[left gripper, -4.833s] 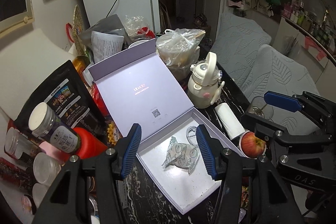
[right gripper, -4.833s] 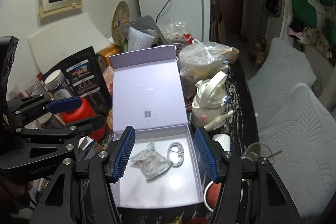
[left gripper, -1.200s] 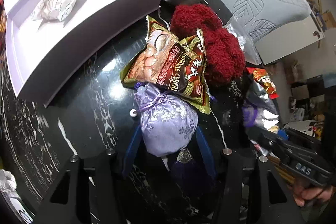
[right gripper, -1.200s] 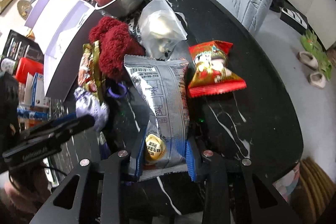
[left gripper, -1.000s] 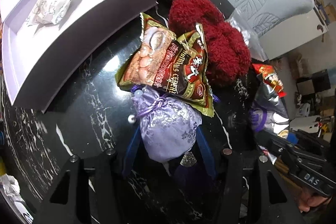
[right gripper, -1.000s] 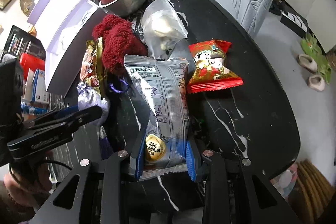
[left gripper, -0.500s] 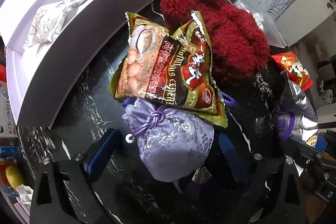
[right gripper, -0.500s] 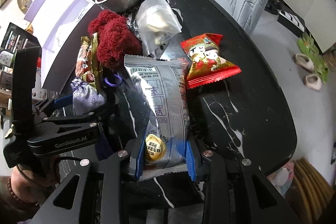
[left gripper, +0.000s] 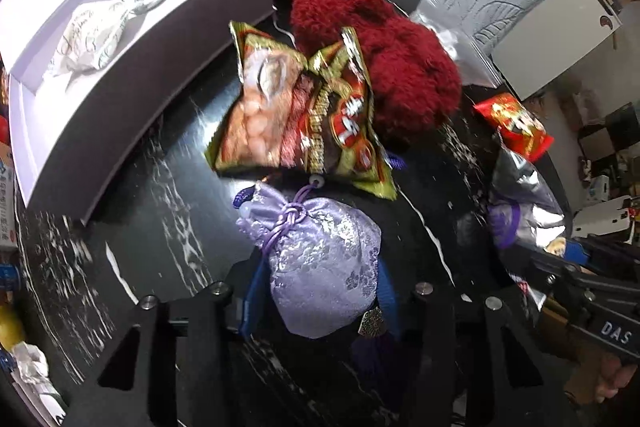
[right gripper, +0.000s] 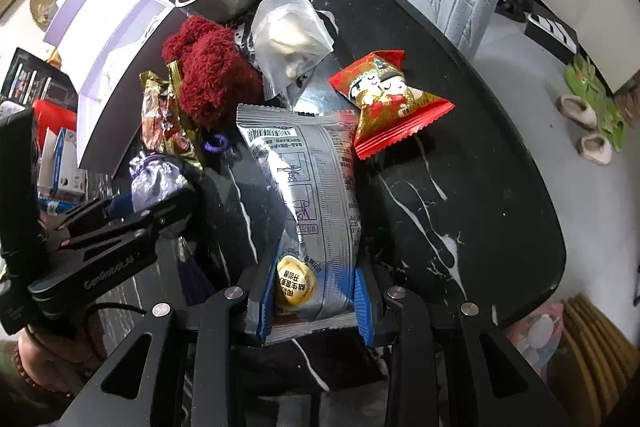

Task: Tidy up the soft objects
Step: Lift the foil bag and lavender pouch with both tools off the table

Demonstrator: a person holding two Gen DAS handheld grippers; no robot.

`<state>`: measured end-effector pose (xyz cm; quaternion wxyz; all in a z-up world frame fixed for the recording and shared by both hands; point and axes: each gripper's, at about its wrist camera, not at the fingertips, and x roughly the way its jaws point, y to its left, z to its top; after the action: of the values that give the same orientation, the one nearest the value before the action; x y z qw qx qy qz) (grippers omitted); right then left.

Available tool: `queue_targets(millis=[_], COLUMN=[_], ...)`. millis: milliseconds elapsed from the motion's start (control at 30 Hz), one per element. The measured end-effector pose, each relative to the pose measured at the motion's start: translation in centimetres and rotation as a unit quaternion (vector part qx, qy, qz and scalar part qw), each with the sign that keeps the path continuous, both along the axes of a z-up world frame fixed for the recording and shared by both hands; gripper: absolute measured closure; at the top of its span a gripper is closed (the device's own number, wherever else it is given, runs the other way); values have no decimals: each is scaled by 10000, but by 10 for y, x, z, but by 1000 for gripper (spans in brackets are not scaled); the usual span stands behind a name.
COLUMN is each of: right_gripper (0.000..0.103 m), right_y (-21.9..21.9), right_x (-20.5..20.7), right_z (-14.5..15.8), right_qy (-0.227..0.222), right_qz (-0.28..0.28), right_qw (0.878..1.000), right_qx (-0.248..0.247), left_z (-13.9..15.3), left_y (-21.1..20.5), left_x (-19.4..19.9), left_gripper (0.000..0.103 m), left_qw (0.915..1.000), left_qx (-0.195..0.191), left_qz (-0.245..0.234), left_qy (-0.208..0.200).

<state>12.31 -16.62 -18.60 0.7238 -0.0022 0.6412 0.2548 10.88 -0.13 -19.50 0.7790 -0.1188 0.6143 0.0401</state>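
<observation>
Left wrist view: the left gripper [left gripper: 318, 283] is seen clamped on the lilac satin pouch [left gripper: 320, 259], its blue pads pressed into the lower half of the bag after the jaws have just been closing. The pouch lies on the black marble table [left gripper: 168, 187], with the brown snack packet [left gripper: 300, 115] just beyond it at twelve o'clock and the red fuzzy bundle [left gripper: 384, 55] at one o'clock. The open lilac box [left gripper: 100, 99] is at ten o'clock, with a printed cloth item [left gripper: 88, 39] already lying inside.

Right wrist view: the right gripper [right gripper: 316, 303] is clamped on the bottom edge of the silver foil packet [right gripper: 316, 195], which stretches away toward twelve o'clock. A red sweet packet [right gripper: 388, 99] lies at one o'clock.

The step in hand is judged to be lifting the pouch toward the box. A straight upward lift is advised, so that the cord and tassel are not snagged under the snack packet. The grip should be kept firm, since slippery satin may slide between the pads. The box wall should be cleared fully before the pouch is lowered.
</observation>
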Motion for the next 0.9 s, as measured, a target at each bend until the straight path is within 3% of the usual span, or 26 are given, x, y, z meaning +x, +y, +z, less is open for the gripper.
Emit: queue_targets(millis=[567, 900], right_gripper=[71, 71], right_y=[-7, 13], right_x=[-45, -81], right_z=[-5, 3], right_qy=[36, 148], right_qz=[164, 771], right_qw=[9998, 9969], right_qx=[-87, 31], left_z=[9, 32], left_y=[-23, -22], left_x=[-48, -80], left_gripper=[56, 56], left_qw=[9989, 9990], left_qx=[-410, -430], left_qz=[-209, -120], left_qy=[112, -7])
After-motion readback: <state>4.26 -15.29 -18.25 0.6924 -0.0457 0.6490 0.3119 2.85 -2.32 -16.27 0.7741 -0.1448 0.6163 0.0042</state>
